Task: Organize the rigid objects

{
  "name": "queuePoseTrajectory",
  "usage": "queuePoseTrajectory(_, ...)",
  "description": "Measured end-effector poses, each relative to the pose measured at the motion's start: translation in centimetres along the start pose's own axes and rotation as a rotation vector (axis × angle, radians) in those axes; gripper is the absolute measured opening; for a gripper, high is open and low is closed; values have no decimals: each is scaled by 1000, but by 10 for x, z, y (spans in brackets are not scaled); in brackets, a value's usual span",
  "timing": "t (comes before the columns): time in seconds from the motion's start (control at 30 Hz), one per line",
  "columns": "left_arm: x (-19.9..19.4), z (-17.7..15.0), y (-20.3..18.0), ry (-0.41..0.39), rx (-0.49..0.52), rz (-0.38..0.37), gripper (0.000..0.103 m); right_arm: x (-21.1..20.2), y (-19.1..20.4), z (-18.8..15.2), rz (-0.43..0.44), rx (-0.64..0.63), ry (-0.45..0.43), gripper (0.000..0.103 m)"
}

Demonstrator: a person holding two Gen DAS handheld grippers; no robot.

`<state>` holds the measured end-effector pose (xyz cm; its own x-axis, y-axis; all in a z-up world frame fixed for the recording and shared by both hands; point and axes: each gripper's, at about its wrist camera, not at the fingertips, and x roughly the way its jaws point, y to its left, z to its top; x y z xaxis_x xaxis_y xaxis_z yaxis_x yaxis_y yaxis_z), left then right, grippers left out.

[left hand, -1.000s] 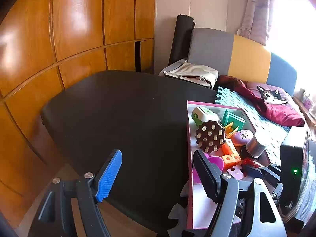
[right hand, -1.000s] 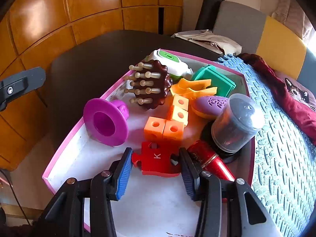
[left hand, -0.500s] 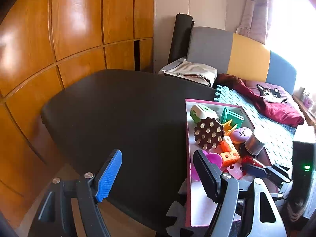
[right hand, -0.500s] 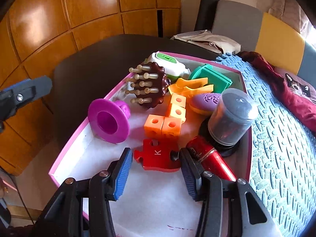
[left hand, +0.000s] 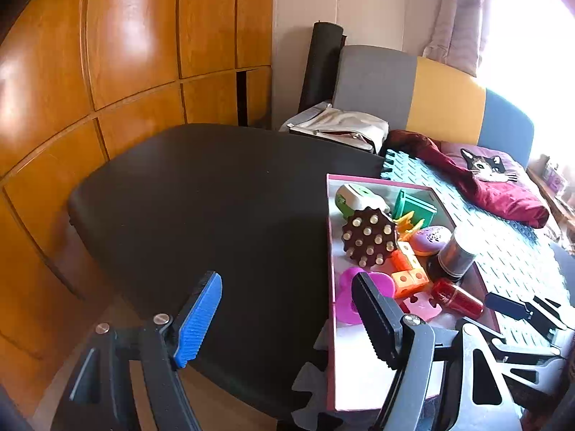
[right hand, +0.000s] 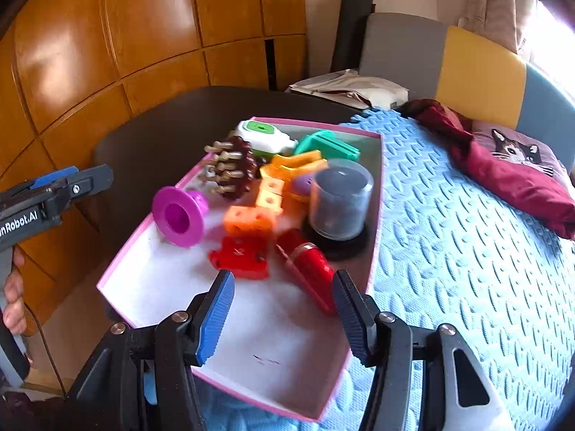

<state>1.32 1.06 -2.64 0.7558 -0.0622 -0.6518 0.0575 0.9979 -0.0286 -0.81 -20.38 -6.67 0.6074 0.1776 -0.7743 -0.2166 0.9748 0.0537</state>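
Observation:
A pink-rimmed box [right hand: 118, 262] on the blue foam mat [right hand: 449, 251] holds several toys. Among them are a red puzzle piece [right hand: 240, 256], a red cylinder [right hand: 309, 269], orange cubes [right hand: 251, 217], a magenta funnel [right hand: 178, 215], a brown spiky ball [right hand: 231, 172] and a clear lidded pot [right hand: 339, 201]. My right gripper [right hand: 284, 287] hovers over the box's near end with its jaws opening. Nothing is pressed between its pads, and the puzzle piece lies free just ahead. My left gripper [left hand: 285, 287] stands open over the black table's near edge, left of the box [left hand: 331, 237], with nothing in it.
The black table [left hand: 215, 197] stretches left of the box, with wooden cabinet doors [left hand: 107, 72] behind it. A dark red cloth with a cat print [right hand: 510, 176] lies on the mat at the right. A hand [right hand: 14, 298] holds the left gripper's handle.
My right gripper has pulled back and up from the red puzzle piece and its jaws have widened. The piece stays lying in the box. The left gripper has not moved.

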Motion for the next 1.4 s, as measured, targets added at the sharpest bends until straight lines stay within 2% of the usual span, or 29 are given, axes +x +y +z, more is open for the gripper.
queuePoseTrajectory(0.07, 0, 0, -3, 3, 11, -7, 76, 6, 0, -1, -21, -20, 12, 58)
queuePoseTrajectory(0.13, -1, 0, -7, -1, 26, -14, 76, 11, 2, 0, -70, -42, 9, 51)
queuePoseTrajectory(0.27, -6, 2, -10, -15, 30, -18, 79, 26, -1, 5, -115, -47, 8, 35)
queuePoseTrajectory(0.3, -7, 3, -10, -19, 32, -17, 79, 27, 0, 6, -110, -50, 6, 35)
queuePoseTrajectory(0.5, -10, 5, -10, -25, 32, -20, 80, 28, 1, 3, -72, -31, 25, 39)
queuePoseTrajectory(0.63, -12, 4, -13, -27, 33, -16, 83, 14, 2, -1, -71, 0, -13, 43)
queuePoseTrajectory(0.83, -15, 2, -19, -24, 27, -13, 87, -11, 1, -4, -108, 91, -84, 47)
queuePoseTrajectory(0.9, -18, 0, -22, -25, 27, -12, 88, -20, 1, -6, -130, 124, -105, 51)
queuePoseTrajectory(1.07, -26, -6, -31, -32, 25, -24, 102, -31, -1, -11, -189, 193, -123, 52)
queuePoseTrajectory(1.4, -37, -19, -41, -1, 32, -37, 103, -37, 1, -18, -216, 207, -132, 52)
